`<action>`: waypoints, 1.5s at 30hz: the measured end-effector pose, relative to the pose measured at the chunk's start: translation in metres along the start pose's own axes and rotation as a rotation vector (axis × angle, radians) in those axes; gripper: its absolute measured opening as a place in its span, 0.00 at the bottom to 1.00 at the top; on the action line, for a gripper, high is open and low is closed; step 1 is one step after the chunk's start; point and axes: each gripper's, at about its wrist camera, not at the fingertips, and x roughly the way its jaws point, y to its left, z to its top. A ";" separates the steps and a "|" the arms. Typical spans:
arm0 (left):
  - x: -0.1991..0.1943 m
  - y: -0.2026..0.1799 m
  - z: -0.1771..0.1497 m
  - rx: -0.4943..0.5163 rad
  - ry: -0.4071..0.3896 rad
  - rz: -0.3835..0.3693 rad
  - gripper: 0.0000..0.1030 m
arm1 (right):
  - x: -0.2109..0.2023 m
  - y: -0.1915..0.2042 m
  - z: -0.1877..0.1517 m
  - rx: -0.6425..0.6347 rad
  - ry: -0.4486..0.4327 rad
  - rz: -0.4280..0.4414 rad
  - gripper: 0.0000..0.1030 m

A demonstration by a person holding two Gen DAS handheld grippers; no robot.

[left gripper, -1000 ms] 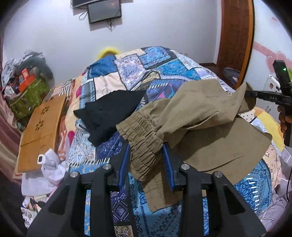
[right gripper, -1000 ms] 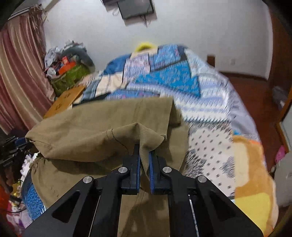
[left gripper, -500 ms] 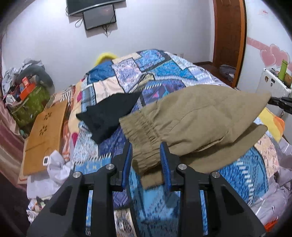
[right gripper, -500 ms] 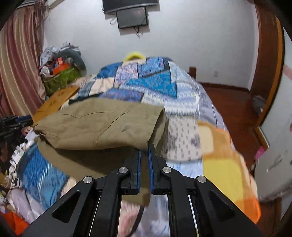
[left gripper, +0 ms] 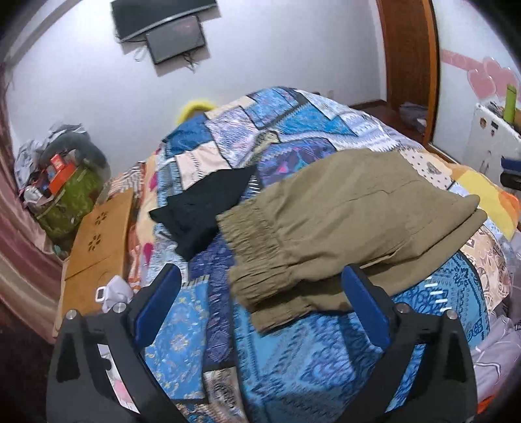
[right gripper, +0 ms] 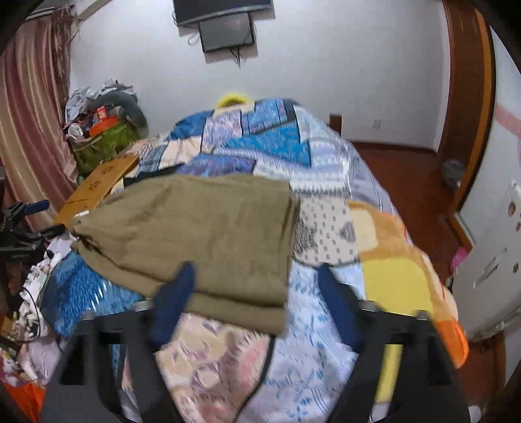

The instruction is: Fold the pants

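Observation:
The olive-brown pants (left gripper: 342, 221) lie folded in layers on the patchwork bed cover (left gripper: 280, 351), the gathered waistband toward my left gripper. In the right wrist view the pants (right gripper: 208, 234) lie flat with the folded edge near the fingers. My left gripper (left gripper: 260, 293) is open wide and empty, just short of the waistband. My right gripper (right gripper: 257, 286) is open wide and empty, above the near edge of the fold.
A black garment (left gripper: 202, 208) lies on the bed left of the pants. A wooden board (left gripper: 97, 240) and a cluttered green bag (left gripper: 71, 195) stand at the bed's left side. An orange-yellow blanket (right gripper: 397, 270) lies on the right. A screen (right gripper: 226, 31) hangs on the wall.
Both grippers have opened and let go of the pants, then drawn back. The upper layer has dropped onto the lower one and now lies flat on the bed.

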 end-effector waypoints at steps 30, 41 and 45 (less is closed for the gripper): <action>0.028 -0.068 0.031 0.198 -0.019 -0.173 0.49 | 0.081 0.088 0.015 -0.218 0.115 0.196 0.40; 0.002 -0.077 0.023 0.188 -0.078 -0.210 0.15 | 0.053 0.106 0.007 -0.329 0.050 0.167 0.08; -0.003 -0.080 0.014 0.178 -0.066 -0.240 0.15 | 0.049 0.104 0.002 -0.308 0.063 0.179 0.08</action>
